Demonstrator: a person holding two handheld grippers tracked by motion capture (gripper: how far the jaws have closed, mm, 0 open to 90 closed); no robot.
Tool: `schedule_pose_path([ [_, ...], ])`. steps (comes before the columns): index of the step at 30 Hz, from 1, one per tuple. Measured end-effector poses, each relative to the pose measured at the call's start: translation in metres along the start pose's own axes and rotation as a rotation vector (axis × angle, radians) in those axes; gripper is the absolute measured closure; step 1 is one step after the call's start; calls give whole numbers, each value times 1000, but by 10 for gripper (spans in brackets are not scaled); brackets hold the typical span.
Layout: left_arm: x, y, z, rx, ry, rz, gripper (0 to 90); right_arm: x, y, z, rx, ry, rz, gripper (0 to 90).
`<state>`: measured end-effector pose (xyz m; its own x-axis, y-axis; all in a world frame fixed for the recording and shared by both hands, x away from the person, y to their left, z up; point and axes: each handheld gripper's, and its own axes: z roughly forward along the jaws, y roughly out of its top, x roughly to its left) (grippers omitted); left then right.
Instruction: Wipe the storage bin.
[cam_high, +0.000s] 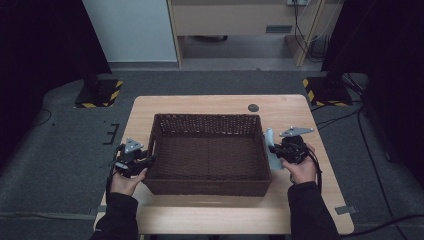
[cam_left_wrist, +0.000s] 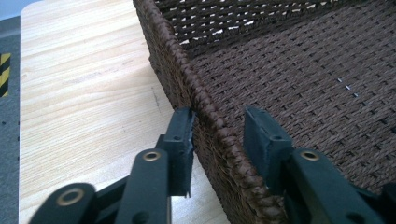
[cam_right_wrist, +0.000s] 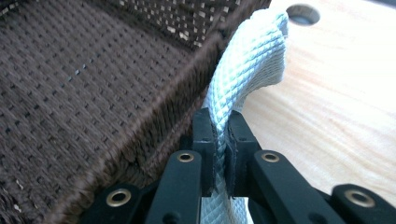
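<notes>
You're working over the worktop (cam_high: 220, 220) with the big brown woven basket (cam_high: 210, 150) sitting between your two hands, and it's looking empty inside as far as I can see.

Your left hand-held gripper (cam_left_wrist: 217, 135) is straddling the basket's near side wall: one jaw is sitting outside against the weave, the other is hanging inside with a gap to the rim. So it's partly open and not really biting yet, just lined up around the wall.

Your right hand-held gripper (cam_right_wrist: 220, 135) is squeezing down tight on a pale blue-white cloth (cam_right_wrist: 252, 56), which is bunching up right ahead of the jaws and standing just outside the basket's wall, touching or nearly touching it. In the high view the cloth (cam_high: 270, 145) is sitting between that gripper and the basket's right side.

My read: the pickup's done and the cloth is up off the worktop, but it isn't over the rim yet, so the drop into the basket is what's left.

Hard to make out: how long the cloth is, since its lower end is running down behind the jaws, and whether your left grip is meant to steady the basket.
</notes>
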<state>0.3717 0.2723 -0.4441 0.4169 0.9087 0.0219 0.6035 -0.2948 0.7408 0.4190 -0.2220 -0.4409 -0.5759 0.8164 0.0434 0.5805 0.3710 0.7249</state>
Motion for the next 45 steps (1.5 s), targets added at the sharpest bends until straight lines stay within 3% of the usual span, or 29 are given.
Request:
schedule_pose_path([
  [8,-1,-1,1,-14,8,-23,679,-4,-24,40,133,20,41,853],
  [10,-1,-1,1,-16,15,-24,685,-4,-26,44,145,14,41,852],
  [13,-2,0,1,-18,27,-27,694,-3,-19,34,93,25,29,852],
  [17,-2,2,3,-21,35,-37,697,-3,-5,2,-73,42,23,853],
  [21,0,4,7,-23,37,-38,696,-2,0,-11,-114,41,-10,852],
  [25,1,4,8,-34,33,-36,677,-1,-4,3,-40,33,-21,852],
  [28,1,4,6,-44,50,-21,606,-2,-14,21,33,29,-4,852],
  [33,3,3,1,-49,30,-30,517,-4,-28,43,130,11,8,853],
  [37,1,3,-8,-74,-1,-29,506,-4,-21,30,77,19,3,852],
  [42,-3,2,-9,-32,-24,-3,529,-2,-5,-7,-72,39,13,852],
  [45,-2,-1,-8,-7,-31,-5,564,2,-2,-13,-79,36,-12,852],
])
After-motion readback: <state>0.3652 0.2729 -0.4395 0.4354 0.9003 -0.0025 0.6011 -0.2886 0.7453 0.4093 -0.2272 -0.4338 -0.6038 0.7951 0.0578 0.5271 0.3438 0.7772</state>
